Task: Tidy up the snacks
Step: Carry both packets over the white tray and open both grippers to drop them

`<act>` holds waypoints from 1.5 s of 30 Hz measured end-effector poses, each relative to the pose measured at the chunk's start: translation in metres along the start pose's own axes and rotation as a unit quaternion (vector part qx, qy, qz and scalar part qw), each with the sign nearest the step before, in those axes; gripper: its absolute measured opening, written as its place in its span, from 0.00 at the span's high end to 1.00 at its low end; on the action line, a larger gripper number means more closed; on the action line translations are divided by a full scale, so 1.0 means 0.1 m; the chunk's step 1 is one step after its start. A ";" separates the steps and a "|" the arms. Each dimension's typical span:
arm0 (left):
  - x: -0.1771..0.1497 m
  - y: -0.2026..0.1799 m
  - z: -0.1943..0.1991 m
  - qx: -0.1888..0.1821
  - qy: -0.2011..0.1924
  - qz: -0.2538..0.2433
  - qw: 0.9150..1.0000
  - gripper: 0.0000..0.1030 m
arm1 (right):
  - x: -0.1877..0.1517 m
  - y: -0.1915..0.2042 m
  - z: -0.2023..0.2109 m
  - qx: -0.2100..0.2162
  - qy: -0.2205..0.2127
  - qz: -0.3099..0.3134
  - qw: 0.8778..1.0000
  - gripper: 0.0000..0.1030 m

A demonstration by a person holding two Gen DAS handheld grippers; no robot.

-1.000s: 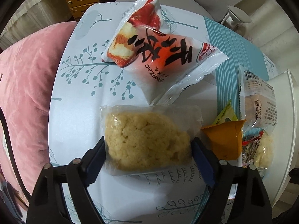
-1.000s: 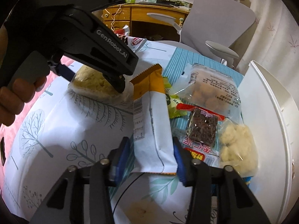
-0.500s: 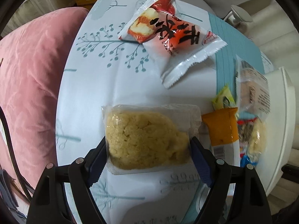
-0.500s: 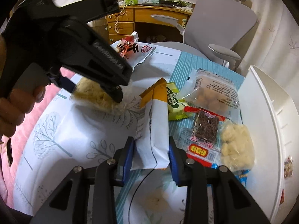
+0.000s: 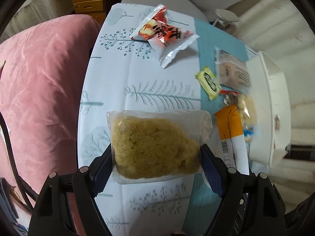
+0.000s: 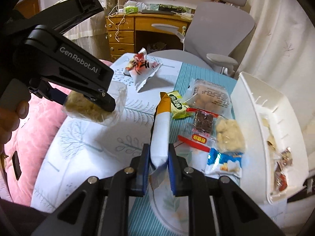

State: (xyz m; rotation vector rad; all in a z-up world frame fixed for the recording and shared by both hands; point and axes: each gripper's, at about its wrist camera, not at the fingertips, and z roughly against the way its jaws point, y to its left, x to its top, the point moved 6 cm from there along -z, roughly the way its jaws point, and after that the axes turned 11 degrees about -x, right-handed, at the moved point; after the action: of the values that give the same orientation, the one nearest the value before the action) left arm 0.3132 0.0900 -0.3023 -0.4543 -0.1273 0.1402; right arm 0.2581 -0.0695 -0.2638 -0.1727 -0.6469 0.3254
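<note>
both hands loaded rn. left gripper [image 5: 156, 158] pinching the crumbly cake pack [image 5: 153, 145], well left of the white bin [image 6: 256, 118]. right gripper [image 6: 157, 169] squeezing the orange/white bar [image 6: 160, 133], long axis pointing fwd, way closer to the bin imo.

In the right wrist view, a tall orange-and-white foil packet [image 6: 160, 137] stands at lower centre, pinched between the right gripper [image 6: 157, 169] jaws above the tree-printed tabletop [image 6: 82, 147]. At left of the frame, the left gripper [image 6: 88, 96] holds a clear bag of yellow crumbly cake [image 6: 92, 108] off the tabletop. A red-and-white foil snack bag [image 6: 142, 68] lies at upper centre. Just right of the packet sit a green sachet [image 6: 178, 106], a clear bag of round biscuits [image 6: 210, 96], a dark brown bar in clear wrap [image 6: 202, 122], a clear bag of pale chunks [image 6: 229, 135] and a blue-and-white wrapper [image 6: 224, 163]. A white plastic tray [image 6: 248, 102] fills the right edge. A pink cushion [image 6: 25, 137] lies at lower left, beside the tabletop.
</note>
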 end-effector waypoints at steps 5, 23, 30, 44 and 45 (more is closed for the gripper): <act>-0.25 -0.12 0.22 -0.023 -0.011 -0.022 0.999 0.21 | -0.06 0.05 0.36 -0.017 -0.018 0.007 1.000 0.84; -0.99 -0.67 0.49 -0.067 -0.025 -0.075 0.995 0.21 | -0.45 -0.28 1.19 -0.093 -0.045 -0.015 0.995 0.84; -1.07 -1.14 0.46 -0.083 -0.045 -0.101 0.990 0.21 | -0.60 -0.57 1.21 -0.097 -0.040 -0.030 0.994 0.84; -1.06 -2.07 0.04 -0.094 -0.100 -0.058 0.989 0.21 | -0.83 -1.51 1.02 -0.070 -0.040 -0.001 0.997 0.84; -1.06 -2.12 -0.01 -0.095 -0.101 -0.054 0.989 0.21 | -0.85 -1.60 1.00 -0.069 -0.041 0.004 0.997 0.84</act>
State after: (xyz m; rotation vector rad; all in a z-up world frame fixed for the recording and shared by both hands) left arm 0.2313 -0.1164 -0.2184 -0.6209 -0.3654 0.0684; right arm 0.1718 -0.2428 -0.1918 -0.2946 -0.7507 0.2962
